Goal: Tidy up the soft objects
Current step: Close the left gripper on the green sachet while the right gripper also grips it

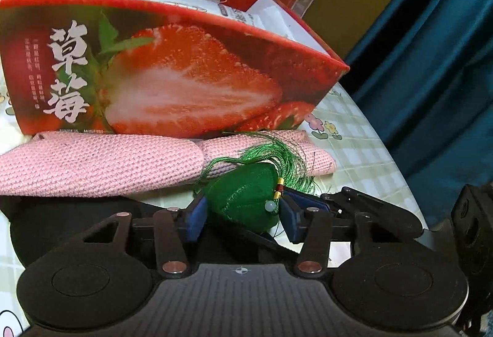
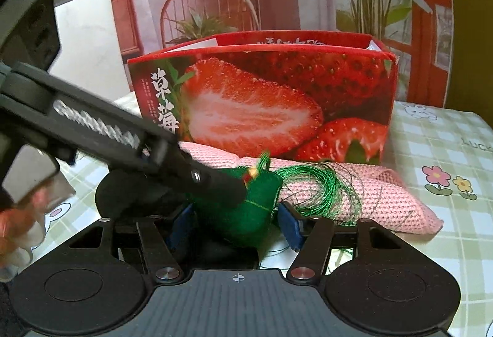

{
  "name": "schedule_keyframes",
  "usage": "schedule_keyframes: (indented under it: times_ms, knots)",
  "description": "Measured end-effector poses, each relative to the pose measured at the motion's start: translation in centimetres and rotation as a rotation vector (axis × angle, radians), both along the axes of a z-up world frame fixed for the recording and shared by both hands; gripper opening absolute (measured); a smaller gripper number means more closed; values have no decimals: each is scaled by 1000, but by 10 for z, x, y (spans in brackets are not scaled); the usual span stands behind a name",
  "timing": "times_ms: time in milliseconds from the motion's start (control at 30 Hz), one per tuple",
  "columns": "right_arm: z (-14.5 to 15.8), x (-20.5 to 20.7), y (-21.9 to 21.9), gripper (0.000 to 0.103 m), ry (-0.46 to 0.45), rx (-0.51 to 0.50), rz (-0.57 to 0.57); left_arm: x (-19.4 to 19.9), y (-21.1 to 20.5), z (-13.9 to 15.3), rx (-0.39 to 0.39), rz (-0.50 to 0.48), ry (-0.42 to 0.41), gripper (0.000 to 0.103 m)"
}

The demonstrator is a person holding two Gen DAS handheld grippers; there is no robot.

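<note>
A green stuffed sachet with a green tassel and small beads sits between the blue pads of my left gripper, which is shut on it. In the right wrist view the same sachet lies between the pads of my right gripper, with a gap at the right pad. The left gripper's black finger crosses in front and touches the sachet. A pink knitted cloth lies folded on the table behind it, also in the right wrist view. A black soft object lies under the grippers.
A red strawberry-printed box stands open just behind the cloth, with white packets inside; it also shows in the right wrist view. The table has a green checked cloth with flowers. A teal curtain hangs to the right.
</note>
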State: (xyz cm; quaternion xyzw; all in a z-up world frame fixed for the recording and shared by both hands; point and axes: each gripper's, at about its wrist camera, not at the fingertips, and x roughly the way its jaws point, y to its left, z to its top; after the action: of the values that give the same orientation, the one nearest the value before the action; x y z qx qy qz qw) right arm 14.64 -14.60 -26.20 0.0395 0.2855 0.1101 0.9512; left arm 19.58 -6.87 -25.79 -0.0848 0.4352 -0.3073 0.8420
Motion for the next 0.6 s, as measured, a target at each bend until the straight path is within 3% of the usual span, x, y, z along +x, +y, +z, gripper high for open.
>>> schedule_keyframes:
  times_ms: [267,367,600]
  knots:
    - [30,-13,-2,51,-106,0,-4,-8,0,37,-32,-30,-131,51]
    - [52,-10,-4,51,-143,-16,0,-5,-3,62,-32,-50,-189,51]
    - [124,8,-12,51,-267,-56,20,12,8,123,-135,-37,-308,51]
